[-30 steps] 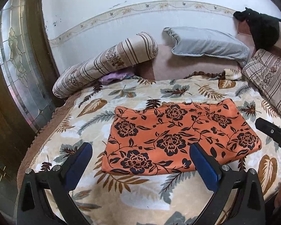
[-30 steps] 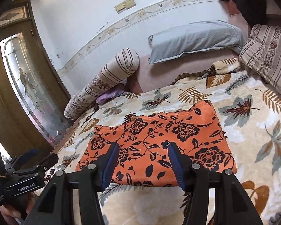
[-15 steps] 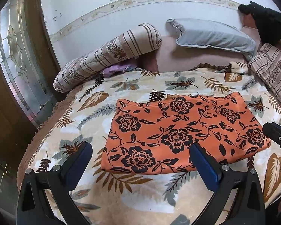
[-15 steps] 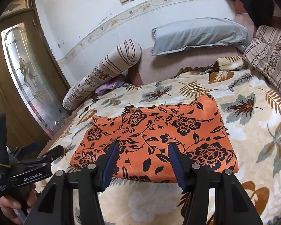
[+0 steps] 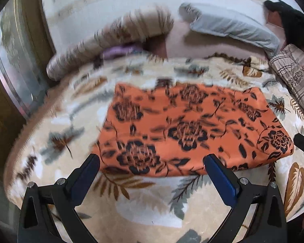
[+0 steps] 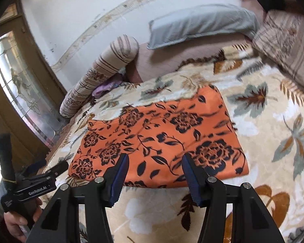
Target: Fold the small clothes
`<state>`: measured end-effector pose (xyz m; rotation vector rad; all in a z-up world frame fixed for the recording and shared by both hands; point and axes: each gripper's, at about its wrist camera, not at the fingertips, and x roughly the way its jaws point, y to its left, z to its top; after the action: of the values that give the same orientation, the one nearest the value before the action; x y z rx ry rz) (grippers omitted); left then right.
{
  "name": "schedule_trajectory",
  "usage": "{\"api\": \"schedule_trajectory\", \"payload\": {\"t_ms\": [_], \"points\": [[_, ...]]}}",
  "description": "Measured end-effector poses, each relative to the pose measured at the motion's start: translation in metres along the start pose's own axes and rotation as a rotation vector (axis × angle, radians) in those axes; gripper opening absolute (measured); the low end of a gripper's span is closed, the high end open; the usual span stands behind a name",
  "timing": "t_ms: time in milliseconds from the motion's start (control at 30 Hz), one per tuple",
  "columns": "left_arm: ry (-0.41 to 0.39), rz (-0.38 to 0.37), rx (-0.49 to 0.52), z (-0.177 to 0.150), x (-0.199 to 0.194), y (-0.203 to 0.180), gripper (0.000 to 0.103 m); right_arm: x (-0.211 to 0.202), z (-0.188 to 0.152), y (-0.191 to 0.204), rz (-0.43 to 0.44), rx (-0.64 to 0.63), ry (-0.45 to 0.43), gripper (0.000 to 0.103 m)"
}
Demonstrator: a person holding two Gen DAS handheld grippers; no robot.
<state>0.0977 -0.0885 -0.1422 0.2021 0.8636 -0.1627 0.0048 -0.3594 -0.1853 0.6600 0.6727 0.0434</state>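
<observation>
Closest in, the left gripper (image 5: 152, 163) is hanging over the leaf-print cream fleece blanket (image 5: 148, 202) with its blue-padded fingers spread wide and nothing between them, tips just short of the near edge of the orange fabric piece with black flowers (image 5: 192, 129). The right gripper (image 6: 155, 162) is sitting at the same near edge, fingers spread too but narrower, gripping nothing; whether the tips are touching cloth, can't tell.

No containers showing anywhere, honestly. The orange piece is lying flat on the blanket as a folded rectangle, long axis running left to right across both views, its short ends pointing toward the glass-panelled wooden door (image 6: 20, 93) and toward the striped beige cushion (image 6: 289, 46).

Further back, a striped cylindrical bolster (image 6: 103, 68) and a grey pillow (image 6: 200, 24) are leaning against the white wall (image 6: 75, 12).
</observation>
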Motion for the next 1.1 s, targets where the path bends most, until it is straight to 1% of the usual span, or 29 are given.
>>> {"api": "schedule_trajectory", "payload": {"t_ms": [67,100,167,267,333,433,500,533,567,600,633,667,700,733,767,900,967,1000,1033,1100], "points": [[0.071,-0.033,-0.074,-0.004,0.017,0.018,0.103,0.005,-0.001,-0.010,0.007,0.052,0.034,0.060],[0.088,-0.041,-0.096,-0.006,0.021,0.023,0.103,0.009,-0.001,-0.017,0.013,0.087,0.056,0.060],[0.124,-0.029,-0.143,-0.011,0.032,0.037,0.103,0.016,-0.004,-0.028,0.013,0.146,0.091,0.060],[0.137,0.045,-0.161,-0.018,0.044,0.055,0.103,0.025,-0.007,-0.038,0.003,0.195,0.135,0.061],[0.149,0.069,-0.174,-0.020,0.051,0.066,0.103,0.032,-0.010,-0.047,0.006,0.243,0.166,0.061],[0.173,0.064,-0.229,-0.023,0.060,0.085,0.103,0.038,-0.014,-0.057,0.001,0.304,0.204,0.061],[0.192,0.039,-0.267,-0.024,0.066,0.099,0.103,0.041,-0.017,-0.064,-0.001,0.341,0.222,0.061],[0.196,0.027,-0.281,-0.023,0.069,0.102,0.098,0.042,-0.018,-0.067,0.003,0.359,0.229,0.061],[0.204,-0.005,-0.309,-0.024,0.071,0.108,0.093,0.044,-0.019,-0.070,0.011,0.378,0.235,0.063],[0.210,-0.023,-0.321,-0.024,0.073,0.109,0.081,0.046,-0.020,-0.073,0.023,0.400,0.240,0.064],[0.225,-0.057,-0.339,-0.025,0.077,0.112,0.069,0.047,-0.020,-0.075,0.030,0.415,0.243,0.064],[0.243,-0.094,-0.359,-0.026,0.081,0.114,0.062,0.049,-0.021,-0.079,0.035,0.433,0.248,0.065],[0.260,-0.123,-0.376,-0.027,0.085,0.114,0.048,0.050,-0.021,-0.080,0.037,0.444,0.251,0.065],[0.272,-0.146,-0.391,-0.029,0.088,0.115,0.041,0.051,-0.022,-0.082,0.040,0.455,0.255,0.065],[0.280,-0.171,-0.410,-0.030,0.092,0.115,0.041,0.053,-0.023,-0.085,0.048,0.471,0.260,0.065],[0.256,-0.202,-0.441,-0.028,0.098,0.112,0.041,0.061,-0.024,-0.091,0.066,0.515,0.260,0.065],[0.246,-0.237,-0.487,-0.026,0.102,0.116,0.047,0.064,-0.024,-0.097,0.090,0.552,0.247,0.066],[0.242,-0.256,-0.506,-0.025,0.104,0.117,0.055,0.065,-0.024,-0.101,0.106,0.577,0.233,0.067],[0.233,-0.286,-0.536,-0.023,0.105,0.118,0.059,0.067,-0.023,-0.105,0.121,0.603,0.217,0.067],[0.216,-0.307,-0.563,-0.019,0.107,0.117,0.060,0.071,-0.022,-0.112,0.141,0.651,0.191,0.067]]}}
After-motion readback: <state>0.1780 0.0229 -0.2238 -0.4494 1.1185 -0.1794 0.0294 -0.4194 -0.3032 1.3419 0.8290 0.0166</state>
